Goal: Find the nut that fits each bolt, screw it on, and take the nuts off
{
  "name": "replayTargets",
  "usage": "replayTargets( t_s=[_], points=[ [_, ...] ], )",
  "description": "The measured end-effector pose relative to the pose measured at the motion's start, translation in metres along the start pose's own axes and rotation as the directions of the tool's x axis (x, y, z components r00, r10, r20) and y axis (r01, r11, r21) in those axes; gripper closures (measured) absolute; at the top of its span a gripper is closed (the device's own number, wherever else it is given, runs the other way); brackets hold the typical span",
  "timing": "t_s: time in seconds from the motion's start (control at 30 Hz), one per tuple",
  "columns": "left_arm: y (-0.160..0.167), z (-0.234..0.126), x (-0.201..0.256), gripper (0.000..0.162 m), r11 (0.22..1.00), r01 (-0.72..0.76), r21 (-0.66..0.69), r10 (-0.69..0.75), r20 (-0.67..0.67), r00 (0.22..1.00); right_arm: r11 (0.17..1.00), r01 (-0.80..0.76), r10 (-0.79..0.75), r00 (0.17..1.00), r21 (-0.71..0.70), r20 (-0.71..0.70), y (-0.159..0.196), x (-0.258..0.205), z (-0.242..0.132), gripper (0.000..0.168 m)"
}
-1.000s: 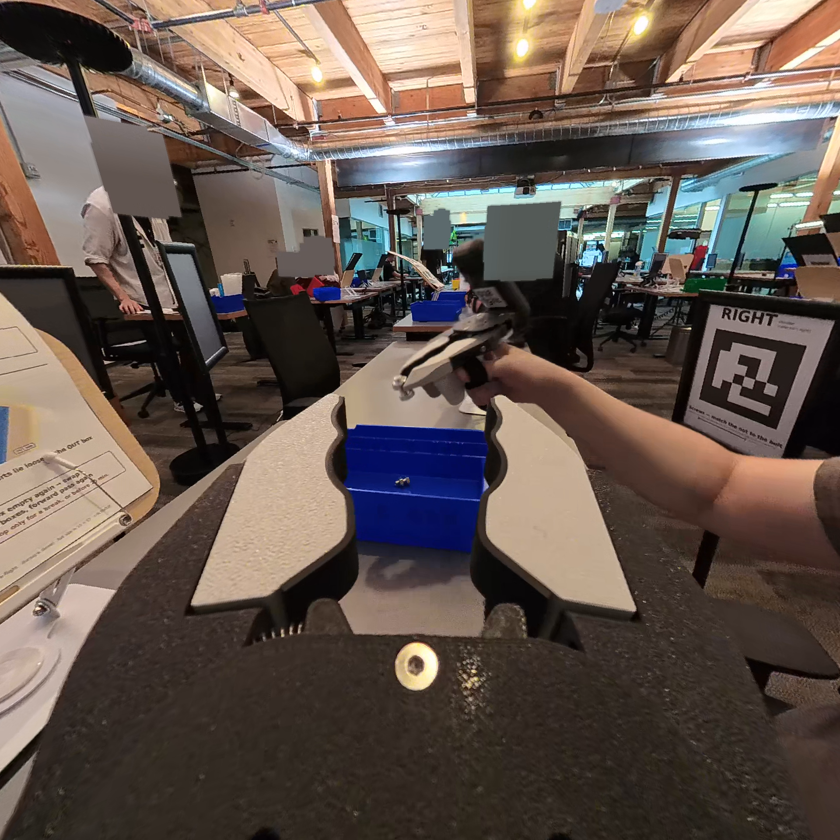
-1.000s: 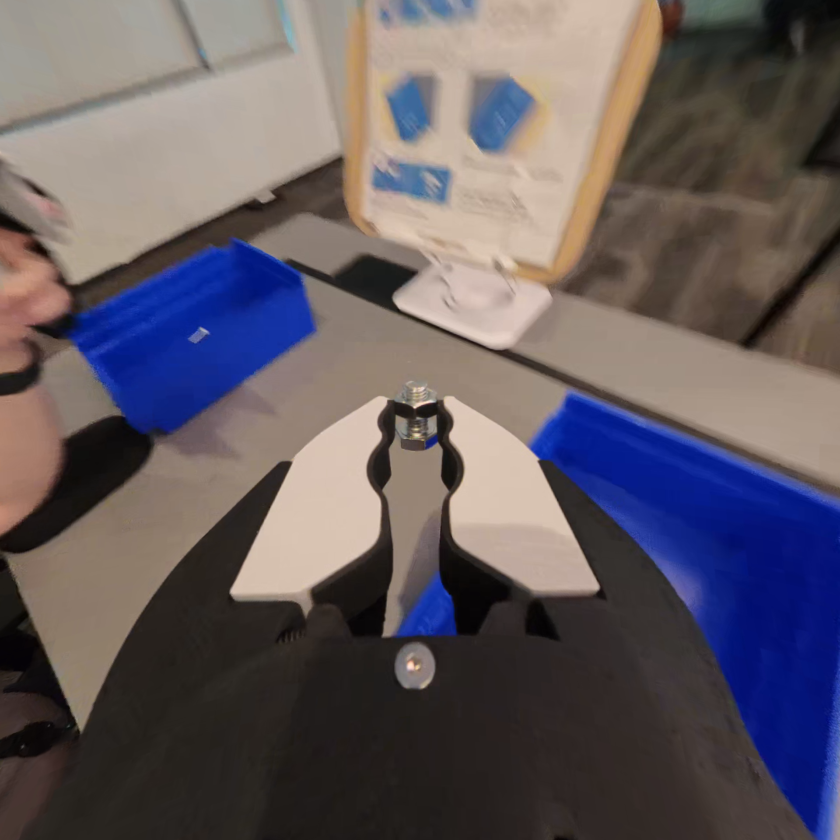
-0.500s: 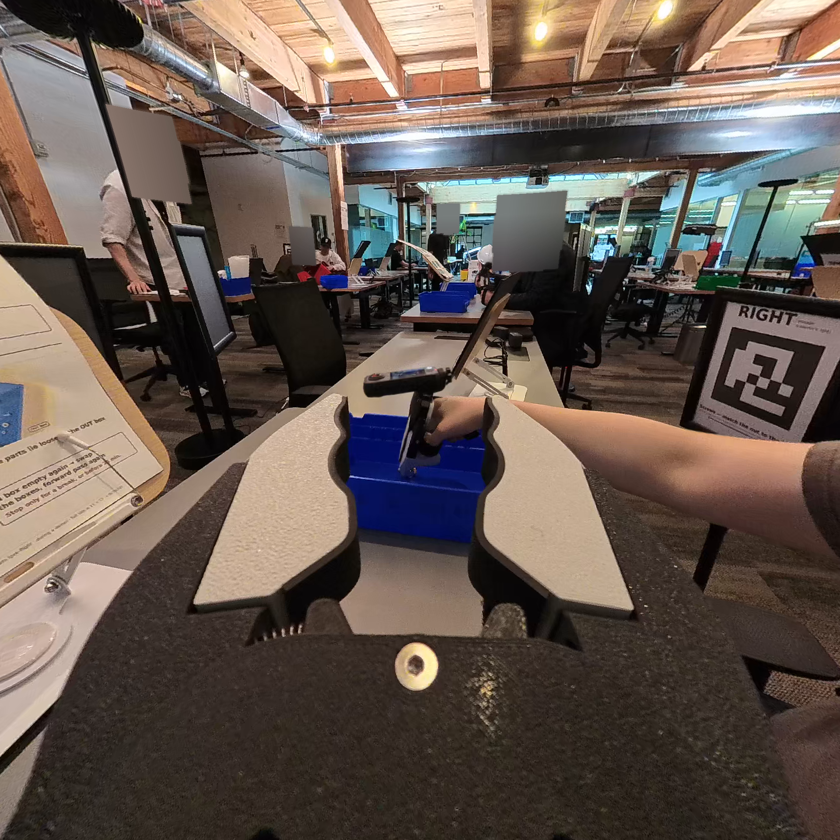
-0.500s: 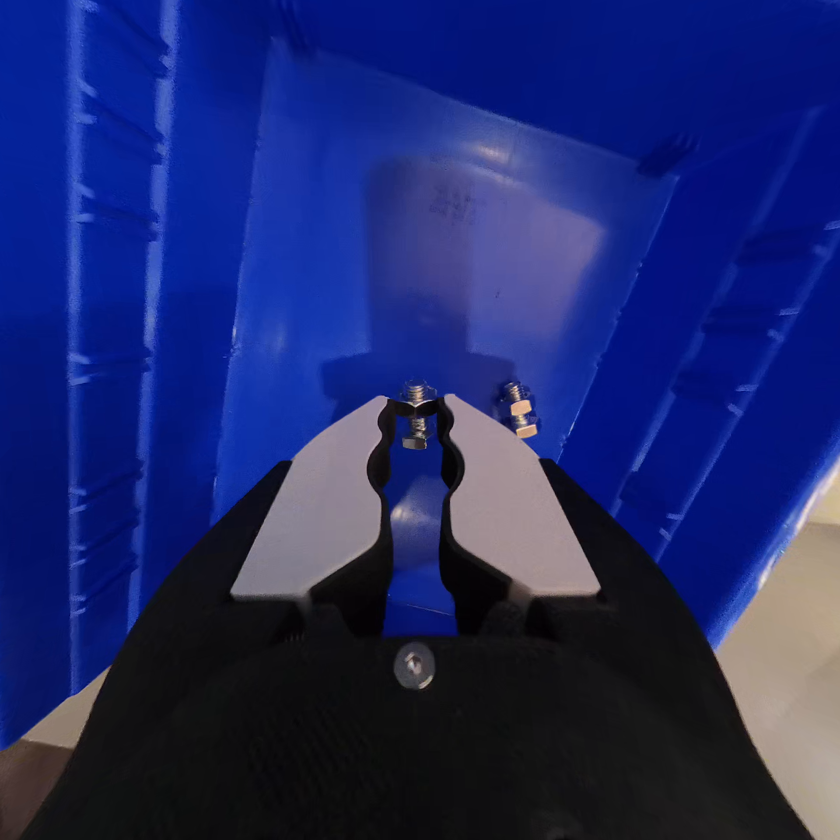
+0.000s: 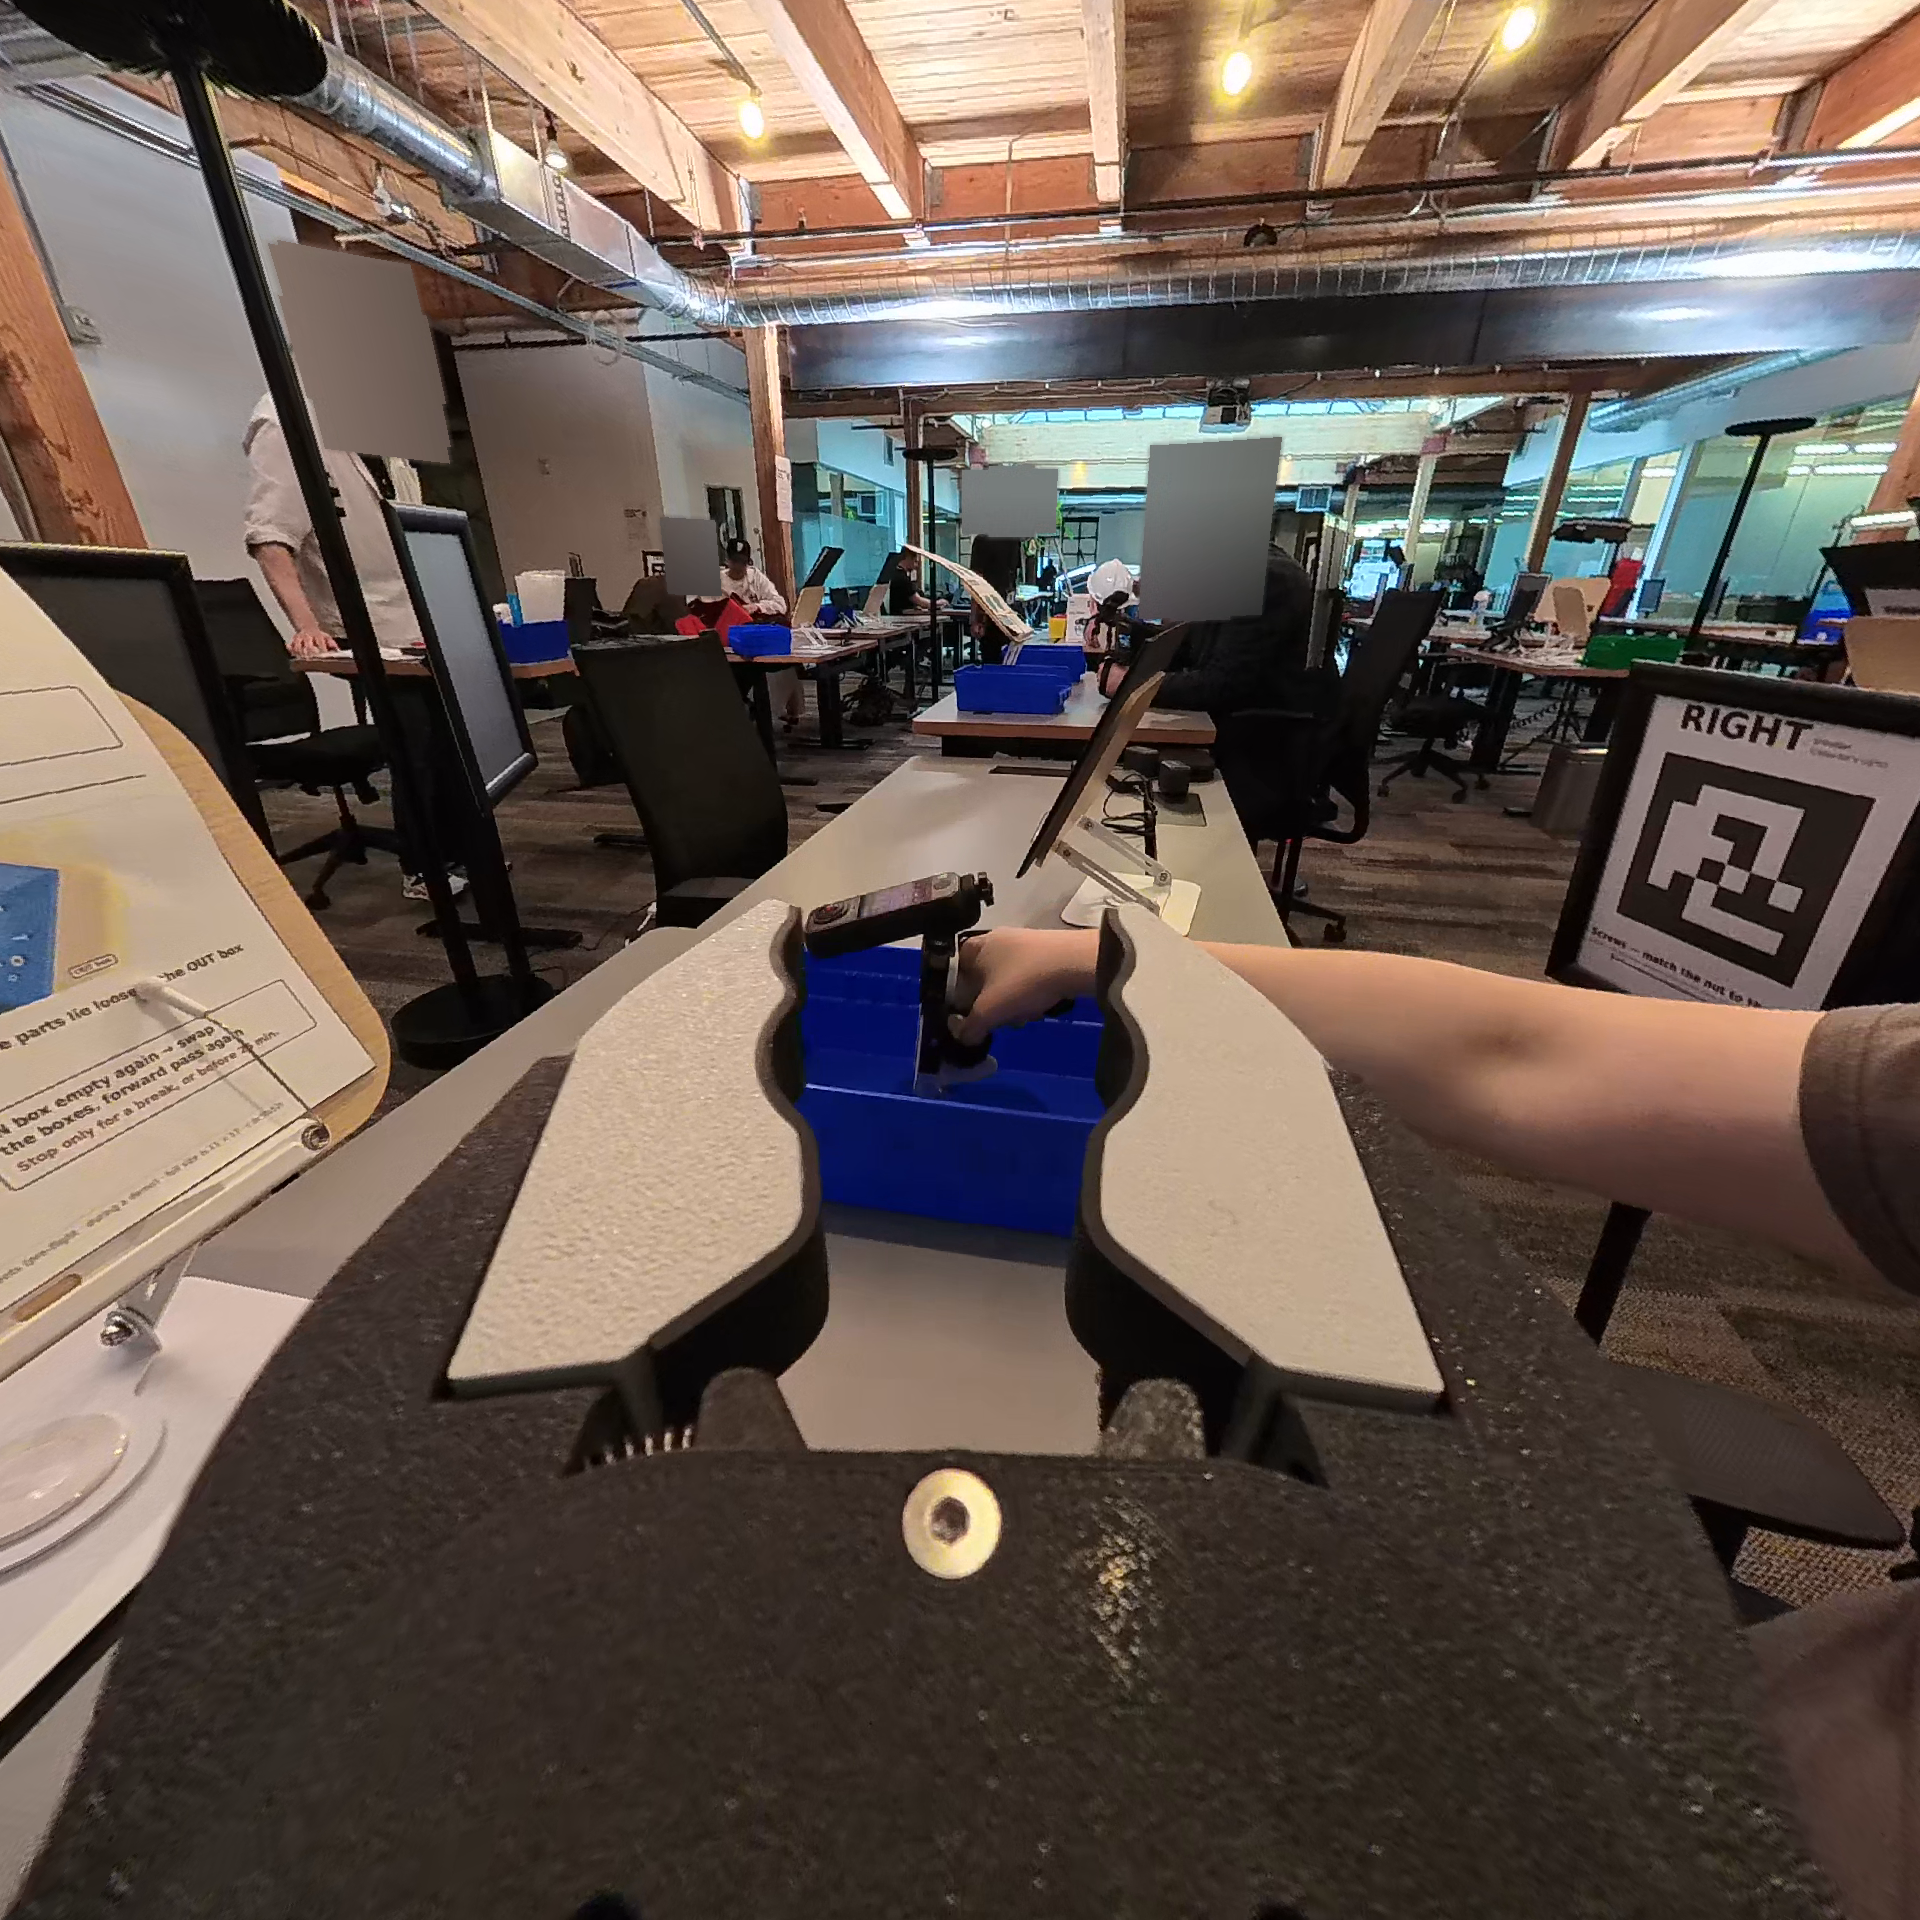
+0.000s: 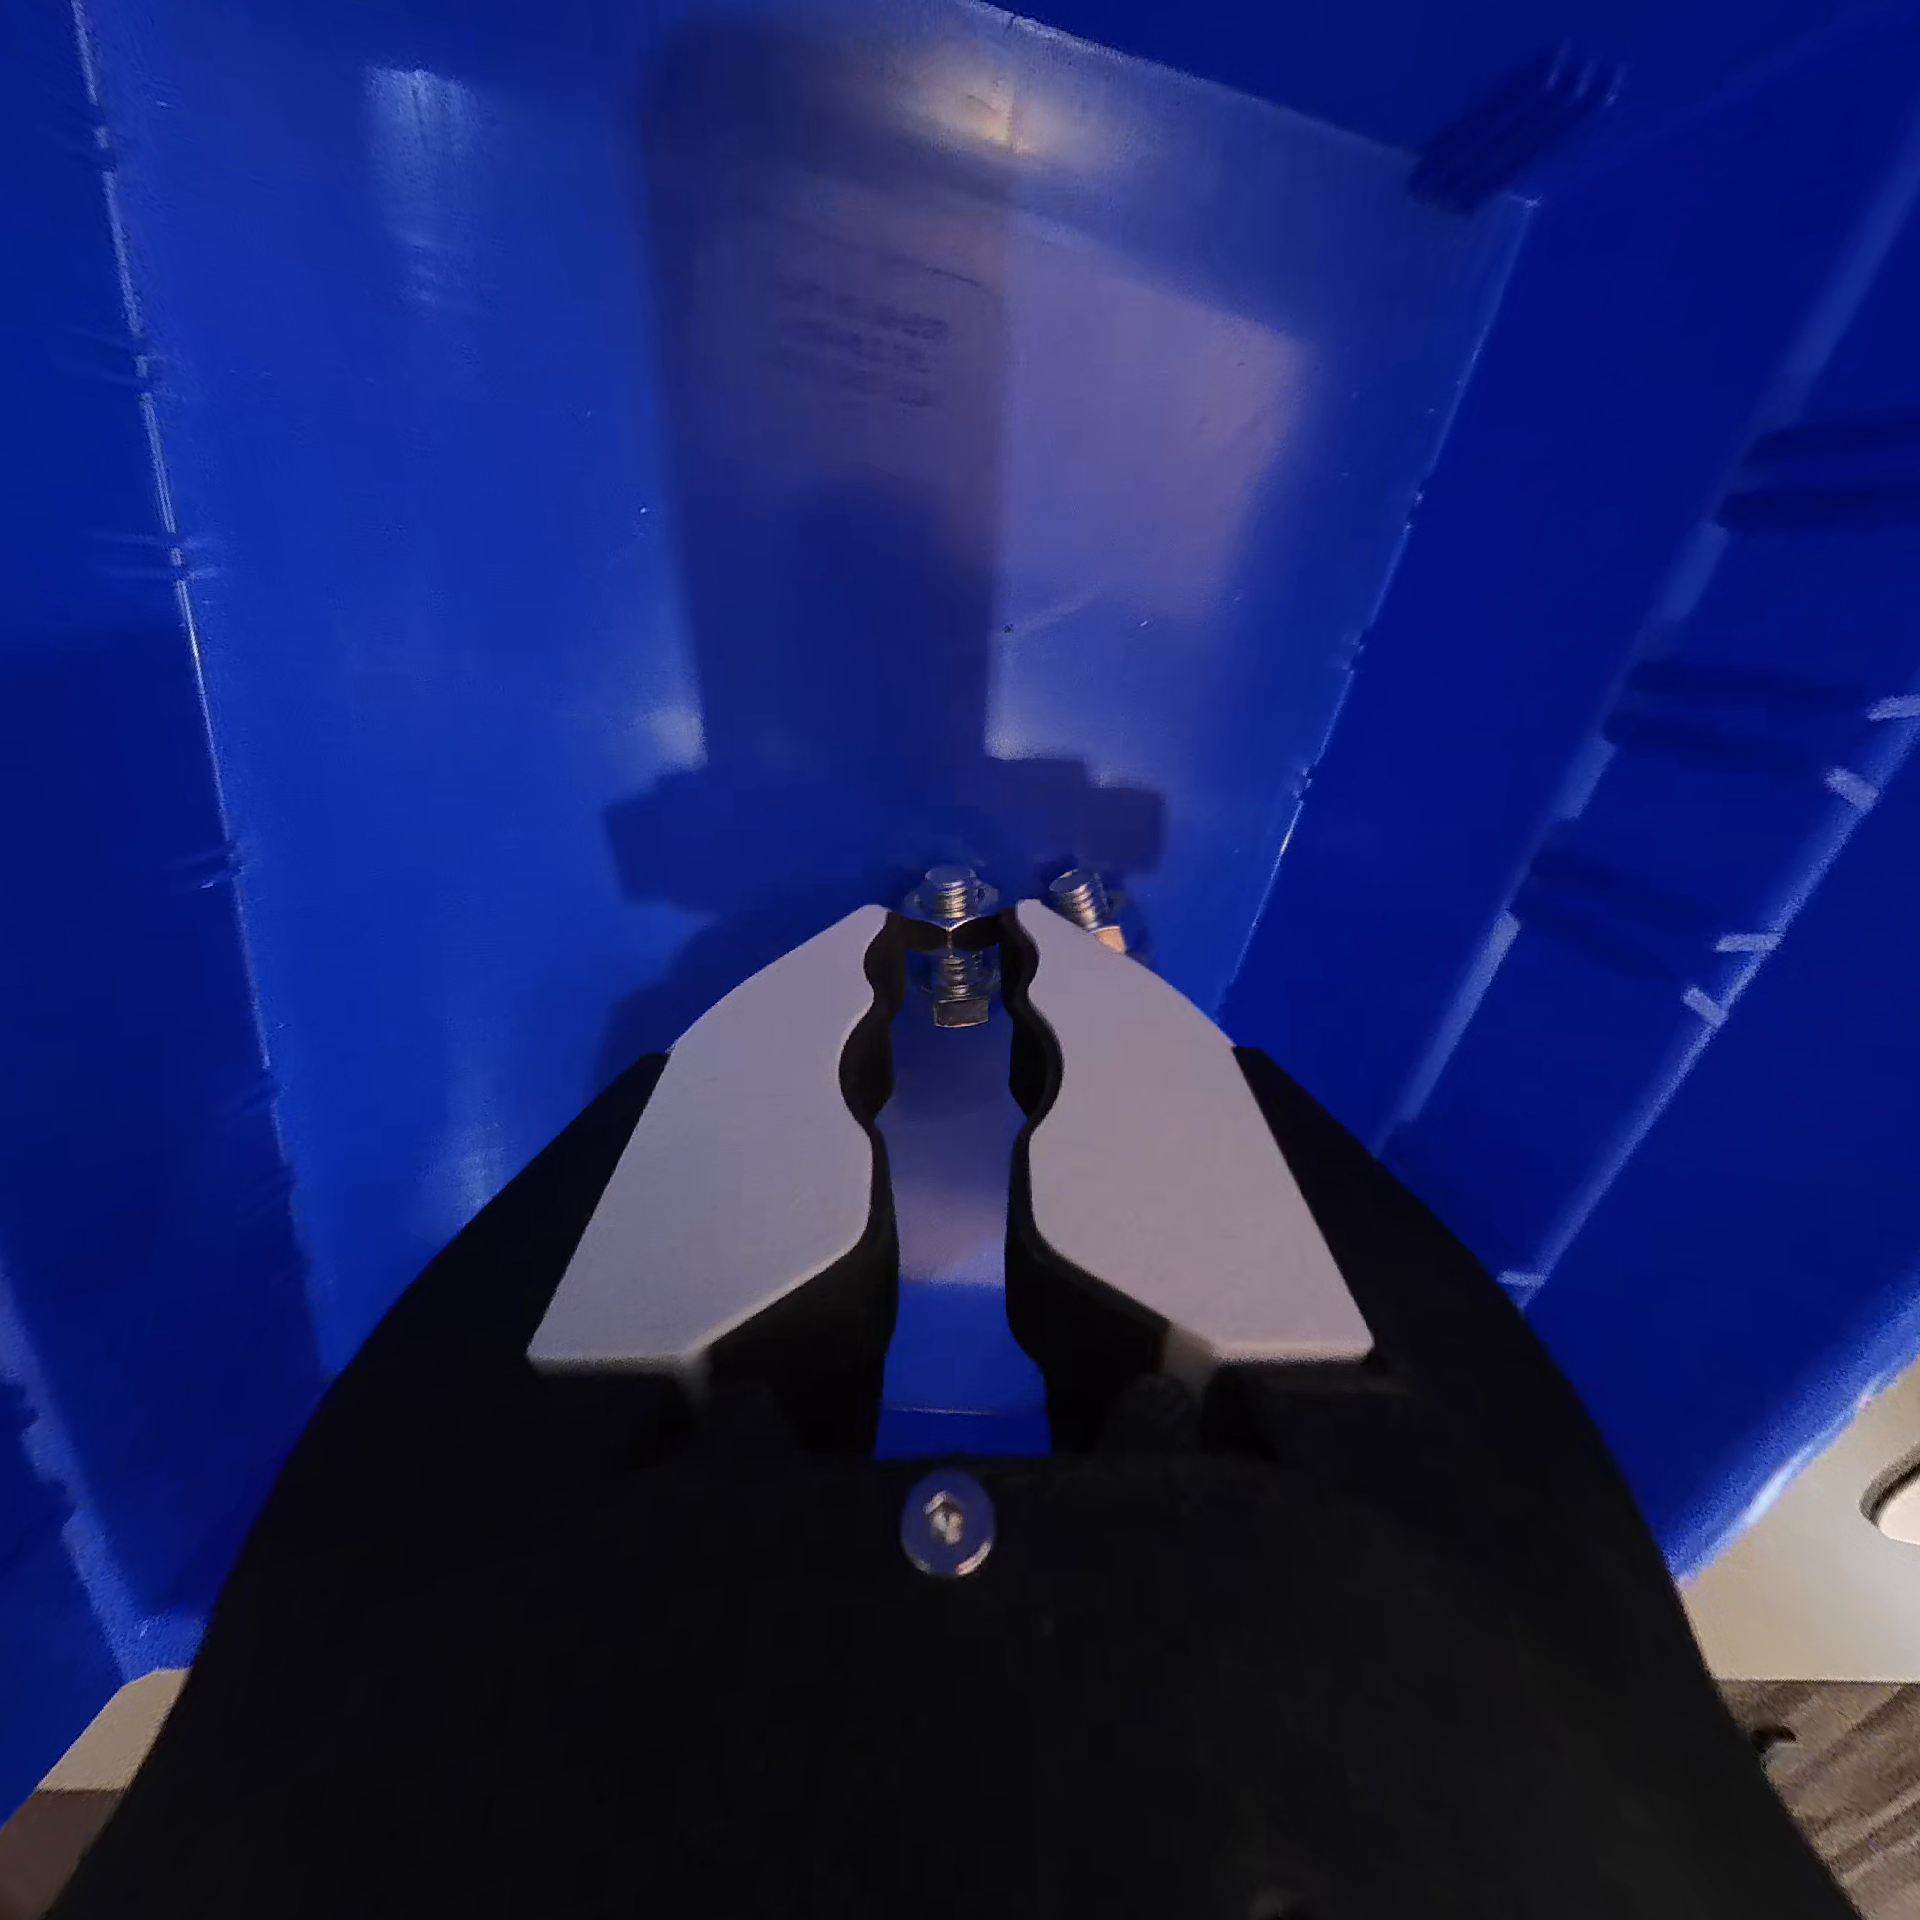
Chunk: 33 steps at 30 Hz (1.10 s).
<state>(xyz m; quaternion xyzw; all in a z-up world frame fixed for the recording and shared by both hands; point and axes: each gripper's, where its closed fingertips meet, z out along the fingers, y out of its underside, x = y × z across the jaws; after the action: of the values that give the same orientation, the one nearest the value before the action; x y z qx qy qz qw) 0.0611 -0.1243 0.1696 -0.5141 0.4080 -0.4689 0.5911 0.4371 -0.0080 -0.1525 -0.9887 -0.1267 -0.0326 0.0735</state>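
My right gripper (image 6: 951,920) is shut on a silver bolt with a nut screwed on it (image 6: 948,961), held by the nut, low inside a blue bin (image 6: 436,623) close to its floor. A second bolt with a nut (image 6: 1086,906) lies on the bin floor just right of my fingertips. In the left wrist view my left gripper (image 5: 951,940) is open and empty, held above the grey table in front of the same blue bin (image 5: 951,1158). The right gripper (image 5: 940,1039) shows there, pointed down into the bin, its tips hidden by the bin wall.
An instruction board on a white stand (image 5: 135,1049) is at the left. A framed marker sign (image 5: 1756,862) stands at the right. The person's forearm (image 5: 1455,1049) reaches across from the right. A tilted tablet stand (image 5: 1101,821) is behind the bin. The grippers' ends are close to 50 centimeters from one another.
The right gripper has swung from above the table down into the blue bin with the bolt and nut, then sunk closer to the floor. The left gripper has stayed open and nearly still.
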Motion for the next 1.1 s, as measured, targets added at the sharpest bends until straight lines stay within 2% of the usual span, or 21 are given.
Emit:
replayTargets(
  t_s=[0.17,0.2,0.33,0.47,0.57,0.63,0.7,0.83,0.93,1.0,1.1],
  points=[
    [0.004,0.001,-0.002,0.109,1.000,-0.002,-0.021,0.002,0.012,1.000,0.999,-0.010,0.010,1.000,0.031,-0.003,-0.004,0.002,0.000,0.148],
    [0.004,0.001,-0.003,0.109,1.000,0.001,-0.021,-0.001,0.013,1.000,0.999,-0.013,0.013,1.000,0.047,-0.003,-0.006,0.002,-0.001,0.144],
    [0.001,-0.002,-0.006,0.108,1.000,0.006,-0.009,-0.006,0.028,1.000,0.992,0.006,-0.008,1.000,0.123,0.009,-0.014,-0.002,-0.019,0.139],
    [-0.002,-0.008,-0.014,0.112,1.000,0.001,-0.007,0.000,0.059,0.998,0.964,0.044,-0.047,0.999,0.261,0.007,-0.027,-0.015,-0.063,0.138],
    [-0.002,-0.013,-0.021,0.111,1.000,0.002,-0.015,-0.001,0.084,0.996,0.895,0.085,-0.082,0.996,0.437,-0.026,-0.043,-0.031,-0.117,0.137],
    [-0.003,-0.017,-0.028,0.112,1.000,-0.002,-0.013,0.004,0.111,0.994,0.806,0.108,-0.119,0.993,0.581,-0.019,-0.054,-0.050,-0.158,0.137],
    [-0.004,-0.022,-0.036,0.111,1.000,-0.020,-0.020,0.023,0.154,0.988,0.683,0.118,-0.179,0.984,0.720,0.010,-0.063,-0.077,-0.199,0.136],
    [-0.002,-0.036,-0.059,0.111,0.998,-0.039,-0.050,0.050,0.240,0.970,0.367,0.099,-0.391,0.918,0.925,0.057,-0.070,-0.136,-0.272,0.127],
    [0.003,-0.053,-0.086,0.112,0.998,-0.020,-0.064,0.040,0.332,0.942,0.167,0.058,-0.553,0.832,0.984,0.045,-0.065,-0.172,-0.310,0.126],
    [0.002,-0.064,-0.094,0.114,0.998,-0.018,-0.066,0.041,0.365,0.930,0.099,0.048,-0.604,0.797,0.994,0.022,-0.061,-0.183,-0.321,0.126],
    [0.002,-0.082,-0.105,0.123,0.990,-0.062,-0.123,0.111,0.441,0.891,-0.001,0.065,-0.611,0.790,0.998,-0.052,-0.057,-0.189,-0.324,0.126]
  ],
)
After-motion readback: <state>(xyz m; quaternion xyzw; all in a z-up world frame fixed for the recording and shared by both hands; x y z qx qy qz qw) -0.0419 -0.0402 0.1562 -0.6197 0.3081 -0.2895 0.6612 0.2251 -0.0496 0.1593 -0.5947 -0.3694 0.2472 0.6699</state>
